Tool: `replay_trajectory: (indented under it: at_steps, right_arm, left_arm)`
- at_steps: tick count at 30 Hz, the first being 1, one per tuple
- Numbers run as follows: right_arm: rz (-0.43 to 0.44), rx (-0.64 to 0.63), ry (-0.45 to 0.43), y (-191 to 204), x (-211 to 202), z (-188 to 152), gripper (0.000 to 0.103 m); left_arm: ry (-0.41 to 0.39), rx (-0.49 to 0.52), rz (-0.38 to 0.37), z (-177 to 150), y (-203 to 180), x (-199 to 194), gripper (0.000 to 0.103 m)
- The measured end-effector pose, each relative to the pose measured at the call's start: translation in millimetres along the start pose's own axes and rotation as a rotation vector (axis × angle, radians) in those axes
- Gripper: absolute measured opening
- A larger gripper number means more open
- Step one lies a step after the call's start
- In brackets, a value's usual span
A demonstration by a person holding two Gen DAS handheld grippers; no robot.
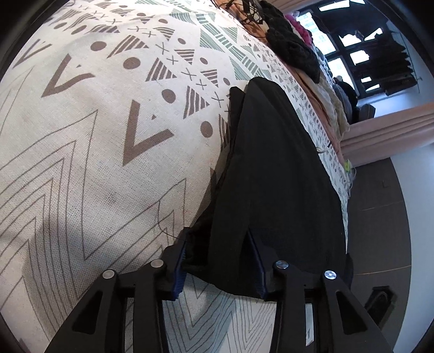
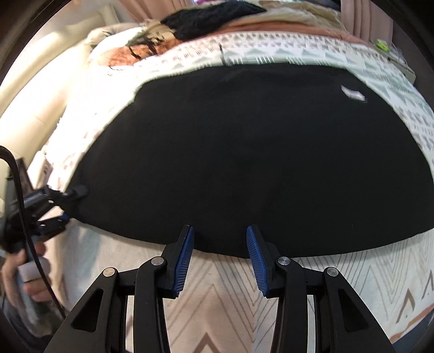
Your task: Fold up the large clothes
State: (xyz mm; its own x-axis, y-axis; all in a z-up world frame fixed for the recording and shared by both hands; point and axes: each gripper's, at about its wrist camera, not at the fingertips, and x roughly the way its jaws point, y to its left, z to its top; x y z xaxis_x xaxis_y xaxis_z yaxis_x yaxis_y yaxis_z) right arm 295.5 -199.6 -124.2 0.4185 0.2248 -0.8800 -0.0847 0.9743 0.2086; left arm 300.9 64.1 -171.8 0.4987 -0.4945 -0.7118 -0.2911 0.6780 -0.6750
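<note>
A patterned cloth point(image 2: 379, 274) is covering the surface, with piled clothes point(image 2: 214, 16) lying at the far end. The black garment point(image 2: 244, 152) is lying flat in a broad panel, seemingly partly folded. The left tool point(image 1: 219, 252) is straddling its edge, the right tool point(image 2: 220, 244) gaping just above its hem. A white label point(image 2: 352, 93) is too blurred to read.

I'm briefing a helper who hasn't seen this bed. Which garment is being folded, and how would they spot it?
On the patterned bedspread, it is the big black garment spread flat nearest the grippers, a small white label on it. The other clothes are heaped in a pile at the far edge.
</note>
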Motion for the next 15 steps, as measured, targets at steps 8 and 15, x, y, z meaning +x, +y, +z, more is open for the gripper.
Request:
replay_trajectory:
  at_steps: [8, 15]
  right_arm:
    - [-0.009, 0.047, 0.013, -14, 18, 16, 0.038]
    - [-0.005, 0.048, -0.004, -18, 28, 45, 0.038]
  left_arm:
    - [-0.007, -0.028, 0.028, -4, -1, -2, 0.035]
    - [-0.004, -0.049, 0.052, -5, -3, -1, 0.034]
